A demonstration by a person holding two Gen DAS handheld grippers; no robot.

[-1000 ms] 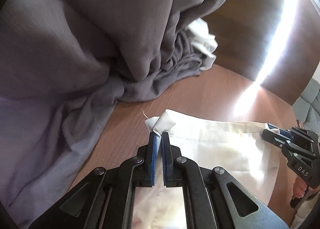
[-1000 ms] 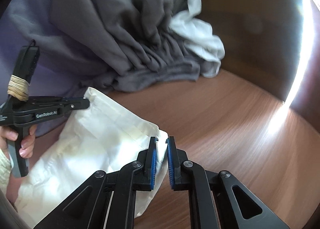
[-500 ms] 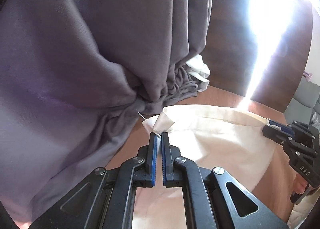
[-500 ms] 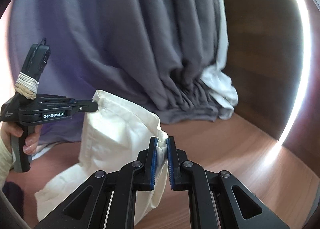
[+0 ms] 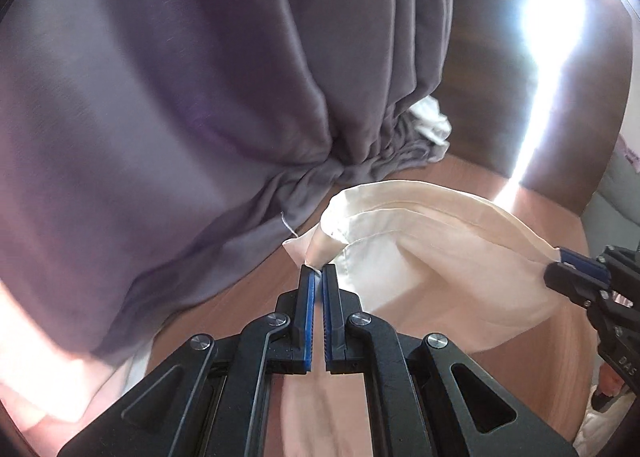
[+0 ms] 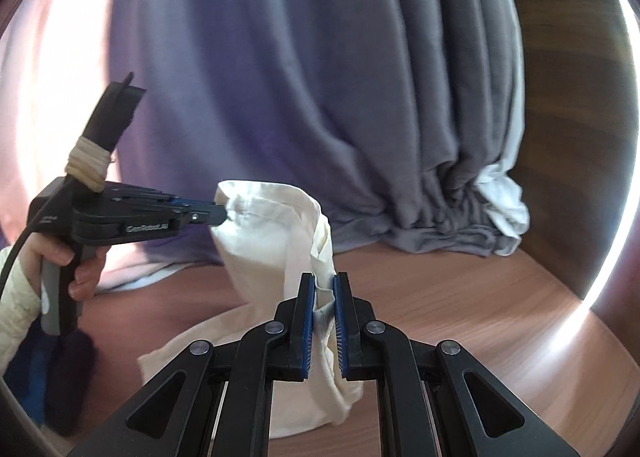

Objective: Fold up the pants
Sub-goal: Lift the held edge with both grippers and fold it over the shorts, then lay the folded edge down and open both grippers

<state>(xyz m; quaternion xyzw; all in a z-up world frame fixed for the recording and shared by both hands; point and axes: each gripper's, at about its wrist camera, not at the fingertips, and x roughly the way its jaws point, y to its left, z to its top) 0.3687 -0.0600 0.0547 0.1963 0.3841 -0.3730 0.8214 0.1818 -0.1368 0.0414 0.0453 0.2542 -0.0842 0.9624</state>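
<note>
The cream-white pants [image 5: 432, 253] hang between my two grippers above the wooden table [image 5: 248, 297]. My left gripper [image 5: 319, 269] is shut on one top corner of the pants. My right gripper [image 6: 324, 281] is shut on the other top corner; the cloth [image 6: 272, 257] drops from it and its lower end rests on the table. The left gripper also shows in the right wrist view [image 6: 222, 215], clamped on the cloth edge. The right gripper shows at the right edge of the left wrist view [image 5: 560, 259].
A grey curtain [image 6: 320, 97] hangs behind the table and bunches on it [image 5: 360, 165], with a white cloth [image 6: 504, 197] beside it. A dark wooden wall [image 6: 568, 137] stands at the right. Bare table [image 6: 500, 317] lies to the right.
Both grippers have risen, lifting the pants off the table so they hang between them. The grip on both corners is unchanged.
</note>
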